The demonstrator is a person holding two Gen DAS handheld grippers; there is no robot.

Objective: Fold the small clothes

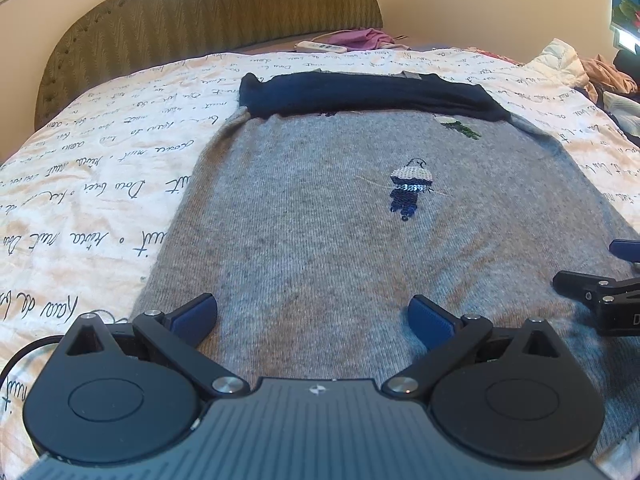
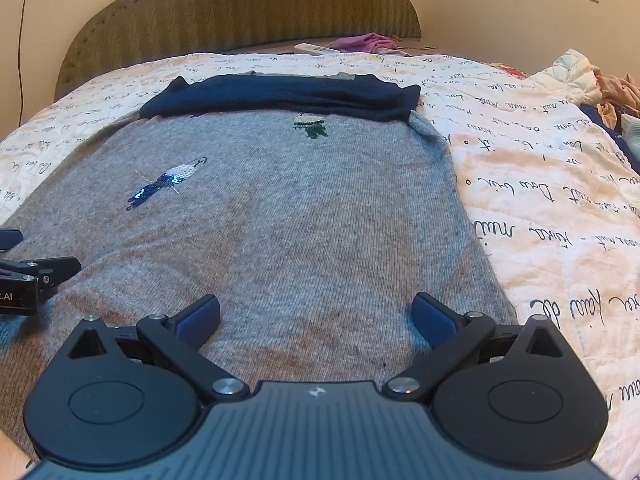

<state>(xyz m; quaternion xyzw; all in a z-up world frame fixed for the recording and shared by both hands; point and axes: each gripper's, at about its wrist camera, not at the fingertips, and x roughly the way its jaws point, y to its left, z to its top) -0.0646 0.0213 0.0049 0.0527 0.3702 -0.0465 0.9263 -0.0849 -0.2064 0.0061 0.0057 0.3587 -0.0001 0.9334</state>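
Left claw (image 1: 312,318) spread wide over sweater (image 1: 320,220), gripping nothing. Sweater flat on bed (image 1: 100,184), navy sleeves (image 1: 360,94) folded across far end, apparently. Right claw (image 2: 316,316) likewise wide, empty, over near hem.

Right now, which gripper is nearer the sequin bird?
Left. The sequin bird lies ahead and slightly right of the left gripper; from the right gripper it sits far off to the left.

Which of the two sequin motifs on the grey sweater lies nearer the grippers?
The blue-and-white sequin motif, mid-sweater. The green-and-white sequin motif sits farther away, just below the navy sleeves.
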